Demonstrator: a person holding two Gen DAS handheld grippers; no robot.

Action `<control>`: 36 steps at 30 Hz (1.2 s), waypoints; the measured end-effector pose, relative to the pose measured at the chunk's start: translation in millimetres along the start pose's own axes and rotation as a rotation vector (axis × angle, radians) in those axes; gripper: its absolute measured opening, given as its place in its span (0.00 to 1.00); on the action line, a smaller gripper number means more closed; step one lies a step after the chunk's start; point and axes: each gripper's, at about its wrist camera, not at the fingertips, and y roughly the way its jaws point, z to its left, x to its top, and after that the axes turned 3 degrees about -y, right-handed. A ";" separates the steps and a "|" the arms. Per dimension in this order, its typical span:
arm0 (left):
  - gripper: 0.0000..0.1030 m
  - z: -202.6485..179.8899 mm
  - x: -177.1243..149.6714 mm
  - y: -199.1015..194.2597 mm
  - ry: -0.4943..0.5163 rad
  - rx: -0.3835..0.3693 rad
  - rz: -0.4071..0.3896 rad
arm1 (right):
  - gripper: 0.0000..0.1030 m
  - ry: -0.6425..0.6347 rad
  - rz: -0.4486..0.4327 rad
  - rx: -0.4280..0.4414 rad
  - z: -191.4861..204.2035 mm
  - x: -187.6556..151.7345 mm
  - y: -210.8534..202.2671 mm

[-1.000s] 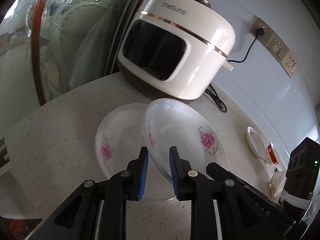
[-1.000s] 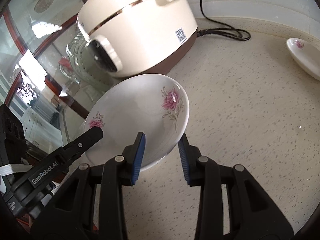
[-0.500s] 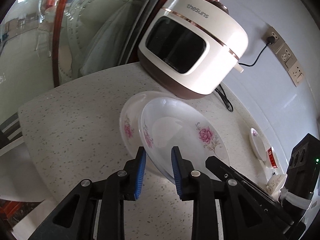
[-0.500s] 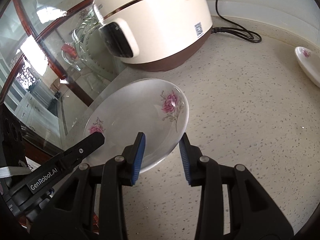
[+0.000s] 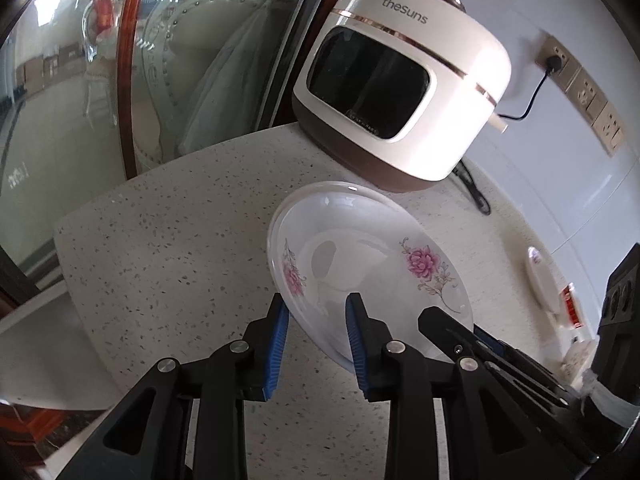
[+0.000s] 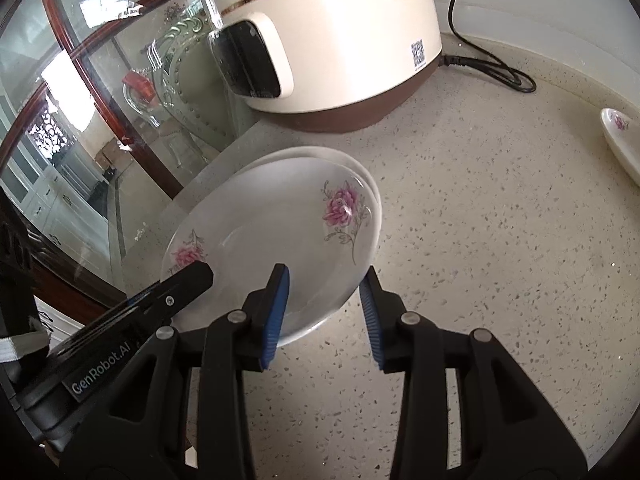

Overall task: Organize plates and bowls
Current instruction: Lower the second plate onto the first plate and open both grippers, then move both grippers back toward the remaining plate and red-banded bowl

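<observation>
A white plate with pink flowers [image 5: 360, 256] lies on top of a second matching plate, whose rim [image 6: 362, 176] peeks out behind it in the right wrist view. My left gripper [image 5: 318, 320] straddles the top plate's near left rim. Its jaws are opening and the blue pads stand clear of the rim. My right gripper [image 6: 324, 300] straddles the same plate [image 6: 280, 232] at its near right edge, jaws also opening with a gap at each pad. Each view shows the other gripper's black finger beside the plate.
A cream rice cooker [image 5: 400, 80] stands just behind the plates, its black cord [image 6: 492, 68] trailing to the wall sockets [image 5: 580, 80]. A small flowered dish [image 6: 620, 140] sits far right. The speckled counter's rounded edge [image 5: 80, 240] drops off at left before a glass door.
The top plate, held tilted beside the lower one, has come down over it. Both grippers' jaws have widened and let go of its rim.
</observation>
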 end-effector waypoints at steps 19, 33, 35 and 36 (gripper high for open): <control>0.35 -6.2 -2.9 12.9 0.054 0.058 -0.025 | 0.42 -0.006 -0.003 -0.031 -4.5 -0.8 4.7; 0.53 -19.9 0.9 -11.0 0.083 0.065 -0.141 | 0.68 0.038 -0.088 -0.072 -15.3 6.3 -34.1; 0.58 -24.7 2.5 -14.5 0.093 0.045 -0.151 | 0.71 0.043 -0.108 -0.103 -20.5 9.5 -43.4; 0.60 -27.5 3.8 -16.1 0.097 0.031 -0.158 | 0.73 0.045 -0.120 -0.122 -23.1 10.8 -48.0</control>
